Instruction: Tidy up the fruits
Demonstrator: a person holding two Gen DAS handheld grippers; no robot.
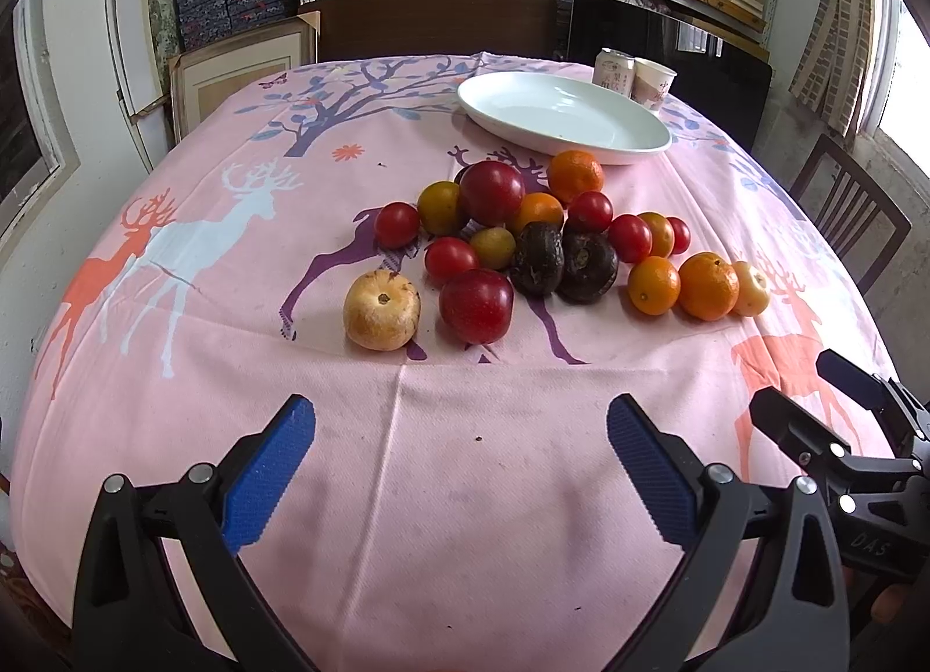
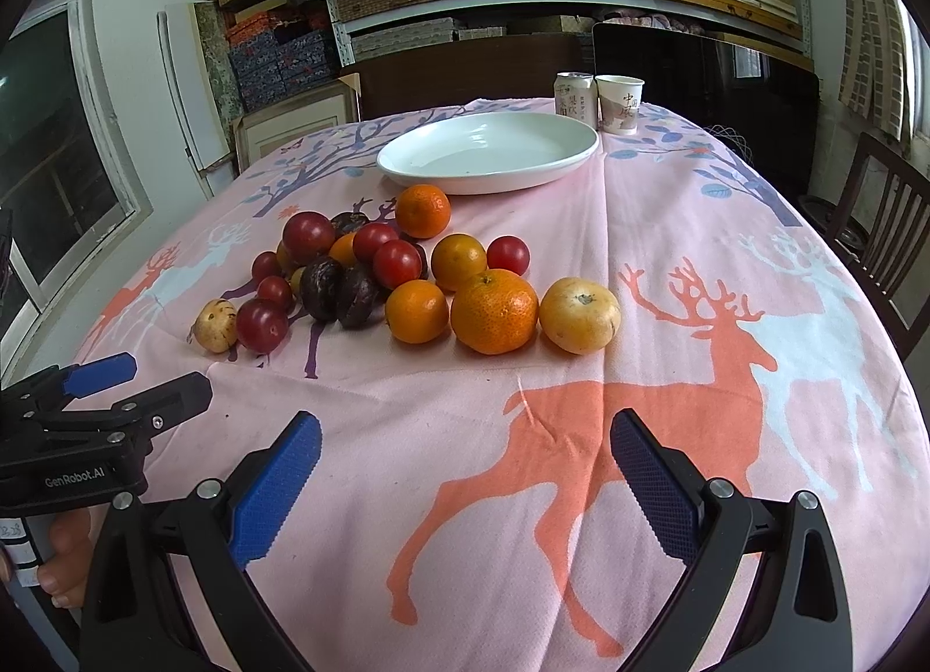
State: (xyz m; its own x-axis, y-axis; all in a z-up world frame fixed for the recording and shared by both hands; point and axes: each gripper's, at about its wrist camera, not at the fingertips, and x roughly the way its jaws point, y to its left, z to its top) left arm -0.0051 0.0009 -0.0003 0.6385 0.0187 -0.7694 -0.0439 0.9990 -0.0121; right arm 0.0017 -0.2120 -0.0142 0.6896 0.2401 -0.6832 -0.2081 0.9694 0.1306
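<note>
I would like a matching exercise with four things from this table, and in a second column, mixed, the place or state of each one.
Things:
1. white plate
2. drink can
3. large mandarin
4. left tongs

Places or states:
a. beside the paper cup
b. open, holding nothing
c. empty, behind the fruit pile
d. front row, between a smaller orange fruit and a pale yellow fruit

Pairs: 1-c, 2-a, 3-d, 4-b

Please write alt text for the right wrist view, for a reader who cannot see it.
A pile of fruit lies on a pink deer-print tablecloth, in front of an empty white plate. The right gripper hovers near the table edge, jaws open; the left gripper shows at left.
</note>
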